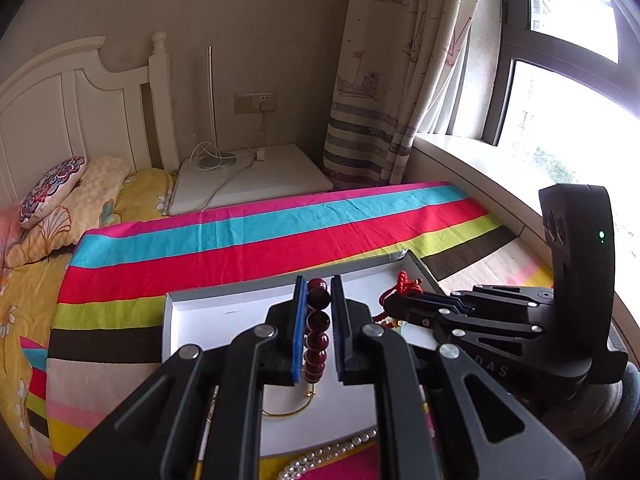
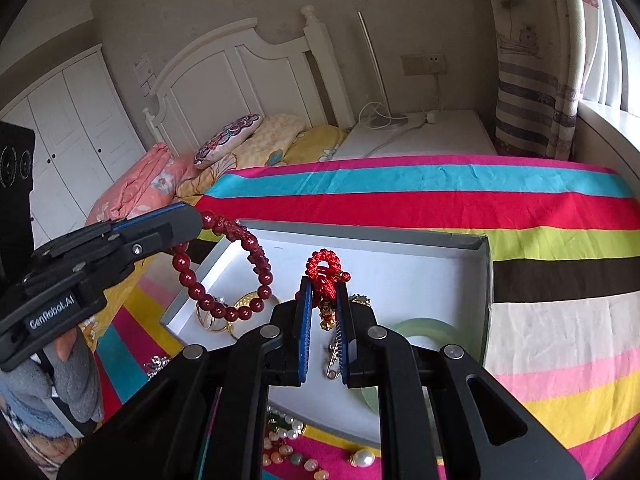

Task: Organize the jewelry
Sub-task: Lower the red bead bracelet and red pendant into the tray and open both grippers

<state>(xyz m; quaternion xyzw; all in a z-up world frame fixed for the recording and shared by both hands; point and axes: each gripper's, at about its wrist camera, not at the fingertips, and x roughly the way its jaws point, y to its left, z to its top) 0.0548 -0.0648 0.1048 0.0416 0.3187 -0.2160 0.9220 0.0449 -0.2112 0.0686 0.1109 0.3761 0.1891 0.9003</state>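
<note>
My left gripper is shut on a dark red bead bracelet, which hangs over the left edge of a shallow white box. The right wrist view shows that gripper at the left, the bracelet looping down from its tip. My right gripper is shut on a red knotted cord charm with a small gold figure, held above the box. In the left wrist view the right gripper stands at the right with the red cord at its tip.
In the box lie a green jade bangle, gold rings and a gold chain. A pearl string and loose beads lie on the striped cloth in front. Bed pillows sit left, a windowsill right.
</note>
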